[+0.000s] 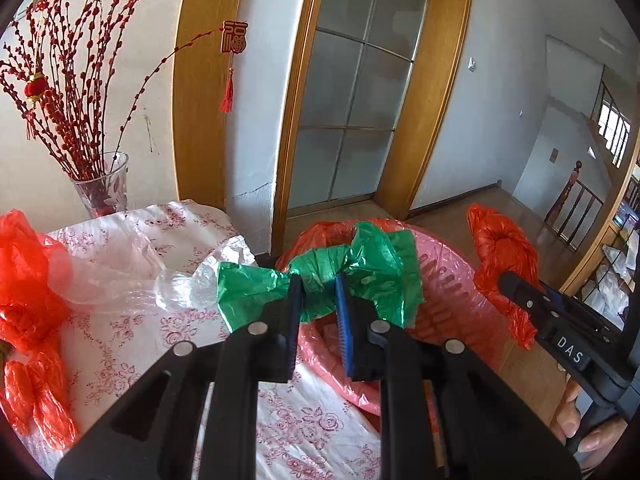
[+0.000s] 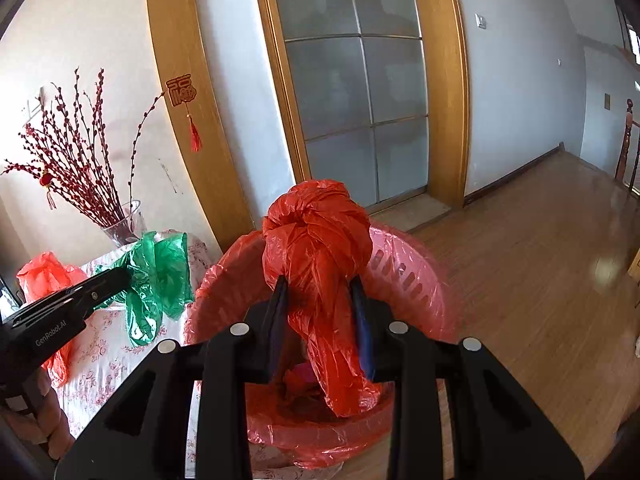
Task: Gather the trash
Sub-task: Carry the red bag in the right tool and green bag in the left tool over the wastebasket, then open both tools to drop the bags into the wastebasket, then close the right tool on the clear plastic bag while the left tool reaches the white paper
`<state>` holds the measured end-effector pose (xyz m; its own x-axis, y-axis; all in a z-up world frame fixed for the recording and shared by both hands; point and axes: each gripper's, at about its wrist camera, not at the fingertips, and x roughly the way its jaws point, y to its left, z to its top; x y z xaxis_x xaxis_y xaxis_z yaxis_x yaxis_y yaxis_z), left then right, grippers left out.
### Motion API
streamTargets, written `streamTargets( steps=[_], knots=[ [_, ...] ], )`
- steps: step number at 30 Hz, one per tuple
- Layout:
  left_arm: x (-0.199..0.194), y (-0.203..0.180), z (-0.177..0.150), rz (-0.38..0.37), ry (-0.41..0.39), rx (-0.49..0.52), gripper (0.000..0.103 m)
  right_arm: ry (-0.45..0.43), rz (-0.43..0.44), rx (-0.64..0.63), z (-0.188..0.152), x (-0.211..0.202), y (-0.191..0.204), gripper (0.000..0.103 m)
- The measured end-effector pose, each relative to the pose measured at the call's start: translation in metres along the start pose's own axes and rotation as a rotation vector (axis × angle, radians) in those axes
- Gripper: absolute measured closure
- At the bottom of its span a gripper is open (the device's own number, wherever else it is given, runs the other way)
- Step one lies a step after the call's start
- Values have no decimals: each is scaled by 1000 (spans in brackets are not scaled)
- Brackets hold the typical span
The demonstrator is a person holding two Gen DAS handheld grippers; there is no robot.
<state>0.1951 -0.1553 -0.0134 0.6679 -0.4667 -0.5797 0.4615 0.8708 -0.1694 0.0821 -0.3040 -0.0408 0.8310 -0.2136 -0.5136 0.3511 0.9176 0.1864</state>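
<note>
A loose red bag [image 1: 28, 280] lay on the floral tablecloth [image 1: 132, 320], well left of the jaws. The left gripper [image 1: 318, 280] was clamped on a green bag [image 1: 360, 272]; the right gripper [image 2: 320, 284] pinched a knotted red bag [image 2: 320, 264] above the pink lined bin [image 2: 416, 280].

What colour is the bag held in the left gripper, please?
Green bag, clearest in the left wrist view.
</note>
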Motion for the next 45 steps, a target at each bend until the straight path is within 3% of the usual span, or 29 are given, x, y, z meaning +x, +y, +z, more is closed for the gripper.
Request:
streamTargets(
  steps=[14,18,22,26,28,36,45],
  knots=[
    [37,-32,8,-63,39,25,85,-23,0,56,18,7,-18,70],
    [52,-36,6,-62,71,23,81,-22,10,80,21,11,-26,60],
    [62,-33,0,-49,99,19,67,-9,6,97,18,17,-32,53],
    [60,-24,-5,-11,100,19,65,9,-8,96,11,19,-35,53],
    [53,-16,-7,17,83,14,57,10,-21,81,9,18,-34,52],
    [13,16,-15,144,1,25,49,-2,-31,11,2,13,-14,37],
    [-36,68,-30,282,-54,-6,43,9,-1,-69,-5,12,28,30]
  ],
)
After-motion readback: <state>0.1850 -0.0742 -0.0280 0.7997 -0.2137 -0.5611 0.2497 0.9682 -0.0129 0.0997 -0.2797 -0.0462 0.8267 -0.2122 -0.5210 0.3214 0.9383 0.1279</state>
